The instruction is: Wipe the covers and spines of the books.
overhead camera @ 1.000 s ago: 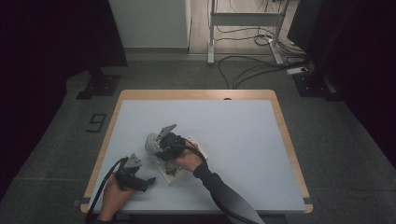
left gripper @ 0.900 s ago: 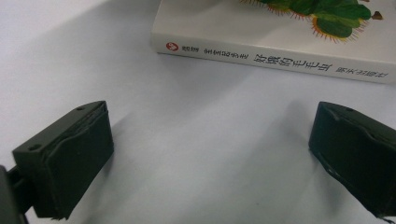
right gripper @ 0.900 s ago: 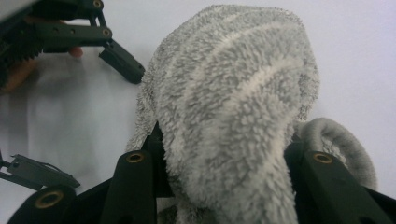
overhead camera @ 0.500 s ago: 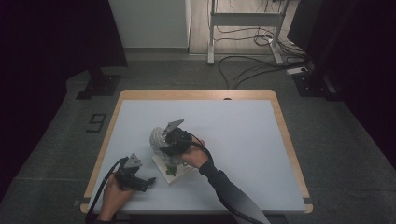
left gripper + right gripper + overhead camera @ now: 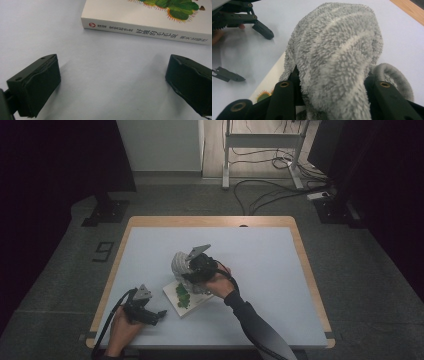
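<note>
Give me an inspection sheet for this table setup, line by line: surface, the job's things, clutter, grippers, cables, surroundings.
Surface: pale table with a wooden rim.
Job's things: fluffy grey slipper held over a white book lying flat; whether they touch is unclear.
Clutter: nothing seen.
Grippers: right gripper shut on the slipper; left gripper open on the table, short of the book's spine.
Cables: one trails from the left gripper; more lie on the floor.
Surroundings: dark grey floor, metal stand legs behind the table.
</note>
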Demonstrator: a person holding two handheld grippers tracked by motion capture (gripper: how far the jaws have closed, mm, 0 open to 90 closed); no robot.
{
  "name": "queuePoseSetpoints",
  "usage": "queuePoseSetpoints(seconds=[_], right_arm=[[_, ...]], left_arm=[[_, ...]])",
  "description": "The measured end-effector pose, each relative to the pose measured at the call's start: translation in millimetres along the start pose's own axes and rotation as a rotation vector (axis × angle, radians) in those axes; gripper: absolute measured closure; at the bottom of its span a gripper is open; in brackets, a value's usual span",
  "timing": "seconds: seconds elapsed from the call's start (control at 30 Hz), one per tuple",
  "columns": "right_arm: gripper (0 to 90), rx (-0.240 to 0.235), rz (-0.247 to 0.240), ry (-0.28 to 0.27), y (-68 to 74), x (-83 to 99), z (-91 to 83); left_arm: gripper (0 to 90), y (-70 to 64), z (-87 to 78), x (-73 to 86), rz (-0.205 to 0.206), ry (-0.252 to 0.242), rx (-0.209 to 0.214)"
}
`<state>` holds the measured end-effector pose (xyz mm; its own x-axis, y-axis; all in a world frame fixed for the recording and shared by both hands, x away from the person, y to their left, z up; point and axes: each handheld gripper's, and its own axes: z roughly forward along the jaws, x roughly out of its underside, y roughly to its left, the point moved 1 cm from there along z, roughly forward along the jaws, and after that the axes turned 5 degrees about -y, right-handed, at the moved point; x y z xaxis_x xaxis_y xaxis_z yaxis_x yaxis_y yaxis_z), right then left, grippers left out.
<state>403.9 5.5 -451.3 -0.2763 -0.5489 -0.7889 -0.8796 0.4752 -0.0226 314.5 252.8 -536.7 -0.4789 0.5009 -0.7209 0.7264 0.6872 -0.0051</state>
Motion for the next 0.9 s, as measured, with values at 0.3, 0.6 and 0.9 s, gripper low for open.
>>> queuePoseSetpoints(seconds=[0.3,0.6,0.9], right_arm=[[54.3,0.035,0.026,-0.004,-13.6,12.5,-17.0],[54.3,0.065,0.047,-0.01,-24.7,25.3,-34.2],[54.2,0.093,0.068,-0.013,-35.1,38.5,-50.3]], left_arm=[[0.0,0.0,0.1,0.0,0.0,-0.001,0.0],[0.0,-0.1,0.0,0.0,0.0,-0.001,0.0],[0.0,-0.1,0.0,0.0,0.0,-0.001,0.0]])
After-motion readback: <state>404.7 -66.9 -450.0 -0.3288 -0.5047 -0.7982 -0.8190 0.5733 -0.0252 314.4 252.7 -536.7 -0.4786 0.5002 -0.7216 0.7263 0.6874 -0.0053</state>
